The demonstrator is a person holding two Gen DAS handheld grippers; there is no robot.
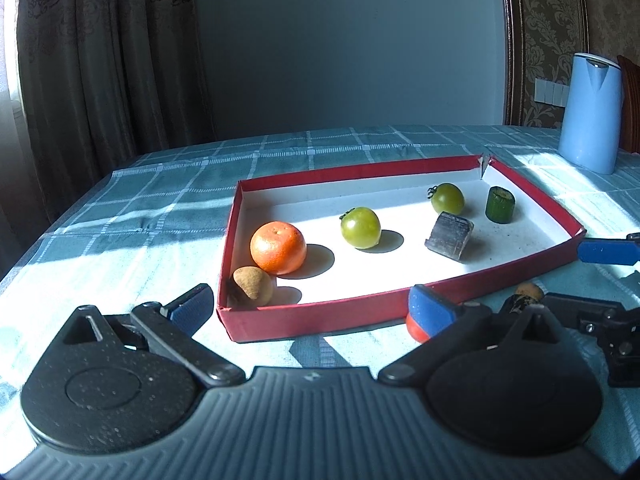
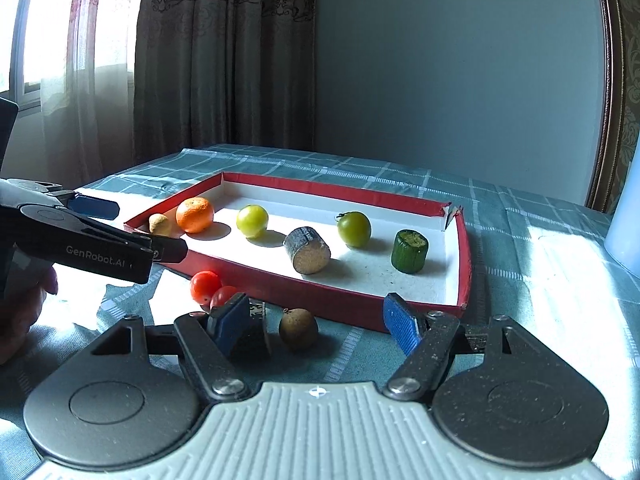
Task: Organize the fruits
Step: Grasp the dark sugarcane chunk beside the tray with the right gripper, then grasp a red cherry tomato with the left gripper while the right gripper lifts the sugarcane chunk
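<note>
Six things in the tray: a brown longan (image 1: 251, 288), an orange (image 1: 278, 247), two green tomatoes (image 1: 360, 227) (image 1: 448, 199), a grey cut cylinder (image 1: 449, 235) and a green cut piece (image 1: 499, 204).
Tray: a red box (image 1: 320, 312) with low walls and a white floor, lying on the tabletop (image 1: 120, 216) with a blue checked cloth.
Order inside: the longan is in the near left corner, touching the orange; the others stand apart in a loose row toward the far right corner.
Fruits outside: two red cherry tomatoes (image 2: 205, 285) touch each other just beside the near wall; a second brown longan (image 2: 298, 328) lies near them on the cloth.
Left gripper (image 1: 312, 306): jaws opening, spread wide, nothing between the pads; it points at the near wall.
Right gripper (image 2: 318, 320): spread, nothing pinched; the second longan lies between its fingers, apart from both.
Dark piece (image 2: 256, 334): just beside the right gripper's left pad; I cannot tell what it is.
Far right: a light blue kettle (image 1: 591, 112).
</note>
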